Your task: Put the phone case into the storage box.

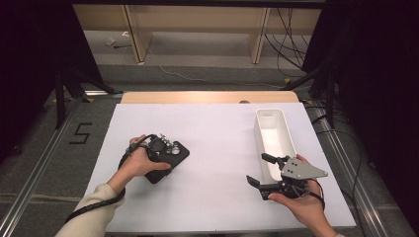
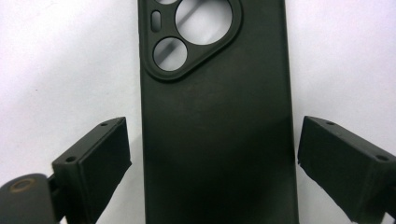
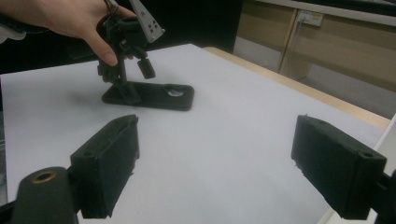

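Note:
A black phone case (image 2: pixel 219 121) lies flat on the white table, back up, with its camera cutouts at the far end. My left gripper (image 2: pixel 215 163) stands over it, open, one jaw on each side of the case's long edges and no pad pressing on it. In the high view the case (image 1: pixel 177 154) sits left of centre under the left gripper (image 1: pixel 160 148). My right gripper (image 1: pixel 257 168) is held at the front right, open, nothing between its jaws. The right gripper view looks across the table to the case (image 3: pixel 159 95) and the left gripper (image 3: pixel 133 70) above it.
A long white bin (image 1: pixel 262 133) stands at the right, just beyond the right gripper, and looks empty. The white sheet (image 1: pixel 217 143) covers the table; a wooden strip (image 1: pixel 207 97) shows along the far edge. Shelving and cables lie on the floor beyond.

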{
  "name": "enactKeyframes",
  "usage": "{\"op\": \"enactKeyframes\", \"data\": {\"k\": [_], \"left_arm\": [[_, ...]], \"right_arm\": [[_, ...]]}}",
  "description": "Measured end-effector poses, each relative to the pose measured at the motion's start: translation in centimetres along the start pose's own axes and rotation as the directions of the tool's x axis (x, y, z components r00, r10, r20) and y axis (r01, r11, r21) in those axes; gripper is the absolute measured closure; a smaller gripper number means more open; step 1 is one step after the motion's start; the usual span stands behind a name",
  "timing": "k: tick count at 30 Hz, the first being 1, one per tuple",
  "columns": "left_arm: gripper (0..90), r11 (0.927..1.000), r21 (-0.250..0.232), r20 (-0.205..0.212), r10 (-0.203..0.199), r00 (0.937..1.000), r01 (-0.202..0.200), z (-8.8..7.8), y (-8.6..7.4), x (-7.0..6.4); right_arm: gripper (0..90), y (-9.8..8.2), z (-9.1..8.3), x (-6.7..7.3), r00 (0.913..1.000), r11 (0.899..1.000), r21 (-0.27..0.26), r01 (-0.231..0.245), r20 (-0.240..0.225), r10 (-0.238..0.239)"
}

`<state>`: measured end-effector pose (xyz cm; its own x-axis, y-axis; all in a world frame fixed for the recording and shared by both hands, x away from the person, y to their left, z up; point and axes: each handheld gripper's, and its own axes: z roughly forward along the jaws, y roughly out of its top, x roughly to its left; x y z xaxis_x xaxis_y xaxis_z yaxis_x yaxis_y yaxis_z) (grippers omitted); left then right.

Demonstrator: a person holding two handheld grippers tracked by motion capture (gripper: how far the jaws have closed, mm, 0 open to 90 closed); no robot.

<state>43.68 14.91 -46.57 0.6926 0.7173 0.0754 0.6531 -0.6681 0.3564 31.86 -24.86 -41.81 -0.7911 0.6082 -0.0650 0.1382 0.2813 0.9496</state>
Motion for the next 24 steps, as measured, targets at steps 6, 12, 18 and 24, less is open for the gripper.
{"op": "enactKeyframes", "data": {"k": [6, 12, 18, 24], "left_arm": [[8.6, 1.0, 0.005, 0.004, -0.004, 1.0, 0.004, 0.18, 0.07, 0.03], [7.8, 0.9999, 0.008, 0.002, -0.01, 0.9999, 0.01, 0.4, 0.08, 0.0], [7.8, 0.9998, 0.017, 0.008, -0.007, 0.9999, 0.006, 0.55, 0.05, 0.12], [7.5, 0.9996, 0.022, 0.019, -0.016, 0.9997, 0.016, 0.73, 0.04, 0.25]], "right_arm": [[16.4, 0.01, 0.0, 0.06, 1.0, 1.0, 0.004, 0.0, 0.0, 0.0], [16.3, 0.0, 0.03, 0.1, 1.0, 1.0, 0.006, -0.001, -0.003, 0.001], [16.4, -0.02, 0.08, 0.11, 1.0, 1.0, 0.008, -0.002, -0.004, 0.002], [16.3, -0.02, 0.09, 0.13, 1.0, 1.0, 0.008, -0.001, -0.005, 0.001]]}}
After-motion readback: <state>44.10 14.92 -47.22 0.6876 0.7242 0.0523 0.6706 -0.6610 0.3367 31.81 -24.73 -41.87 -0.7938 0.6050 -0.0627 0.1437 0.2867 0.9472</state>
